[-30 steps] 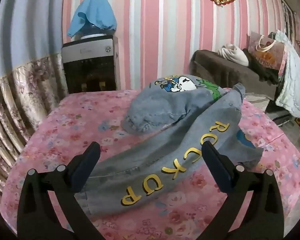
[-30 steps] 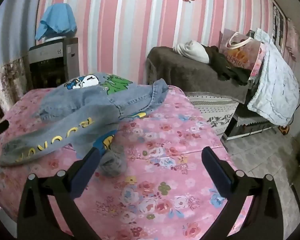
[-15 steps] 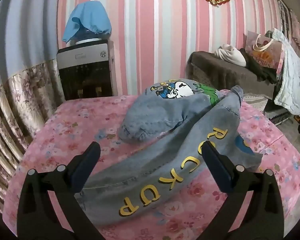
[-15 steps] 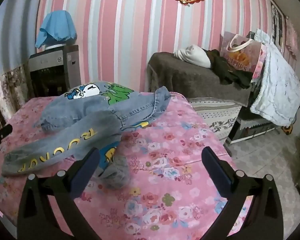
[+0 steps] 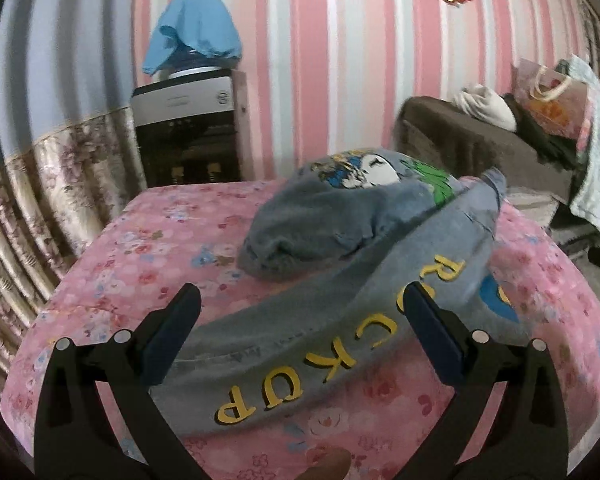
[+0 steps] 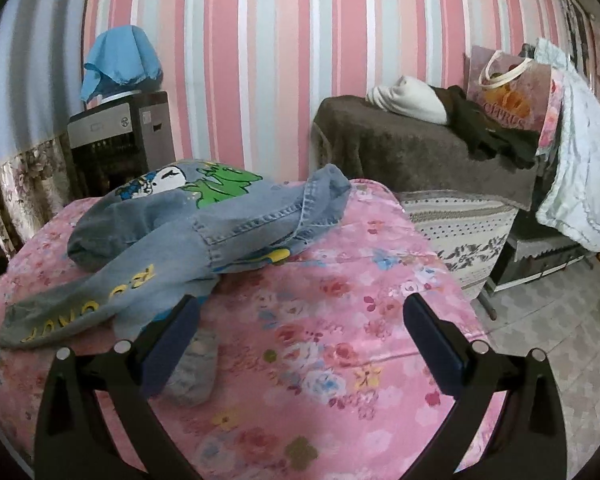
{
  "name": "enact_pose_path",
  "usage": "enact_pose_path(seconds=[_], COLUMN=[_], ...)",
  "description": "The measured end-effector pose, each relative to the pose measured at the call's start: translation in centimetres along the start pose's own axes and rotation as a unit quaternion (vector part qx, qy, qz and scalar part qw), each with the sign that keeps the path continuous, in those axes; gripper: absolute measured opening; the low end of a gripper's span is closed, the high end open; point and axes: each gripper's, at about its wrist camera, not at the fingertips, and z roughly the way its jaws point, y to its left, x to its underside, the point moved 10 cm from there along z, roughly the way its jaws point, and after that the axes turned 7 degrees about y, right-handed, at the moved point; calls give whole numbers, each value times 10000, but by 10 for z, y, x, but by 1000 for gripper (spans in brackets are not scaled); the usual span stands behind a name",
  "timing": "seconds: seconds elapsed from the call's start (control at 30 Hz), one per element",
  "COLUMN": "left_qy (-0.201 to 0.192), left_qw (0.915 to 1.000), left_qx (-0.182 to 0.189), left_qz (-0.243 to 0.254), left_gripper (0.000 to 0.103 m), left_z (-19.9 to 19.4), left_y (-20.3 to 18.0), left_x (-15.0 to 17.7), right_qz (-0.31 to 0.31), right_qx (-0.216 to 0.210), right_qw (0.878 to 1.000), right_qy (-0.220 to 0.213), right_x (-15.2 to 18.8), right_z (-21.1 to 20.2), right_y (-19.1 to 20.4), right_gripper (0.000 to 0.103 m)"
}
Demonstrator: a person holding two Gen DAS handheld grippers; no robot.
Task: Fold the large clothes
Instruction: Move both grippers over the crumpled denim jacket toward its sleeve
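Pink-striped walls behind, the crumpled grey-blue denim jacket with yellow lettering [image 5: 340, 320] sprawls across the pink floral table [image 5: 148, 248], its lettered sleeve running toward my spread-open, empty left gripper [image 5: 300, 312]; my right gripper [image 6: 300, 320], equally agape, hangs beside its near-edge cuff.

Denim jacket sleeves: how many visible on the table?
2. The lettered sleeve runs toward the left gripper. The plain sleeve ends by the right gripper. Both grippers are open.
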Motion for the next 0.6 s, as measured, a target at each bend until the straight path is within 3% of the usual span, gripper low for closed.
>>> enact_pose_path(seconds=[0.13, 0.6], left_qy=[-32, 52], left_qw=[9999, 9996], left_qx=[-141, 278], left_qz=[-79, 56], left_gripper=[100, 100], left_z=[0, 10], left_y=[0, -39], left_x=[-7, -4], right_qz=[-32, -254], right_qx=[-176, -478], right_qw=[9998, 9985], right_qy=[90, 76], right_x=[-3, -8], right_z=[18, 17], right_y=[-4, 16], right_gripper=[101, 101])
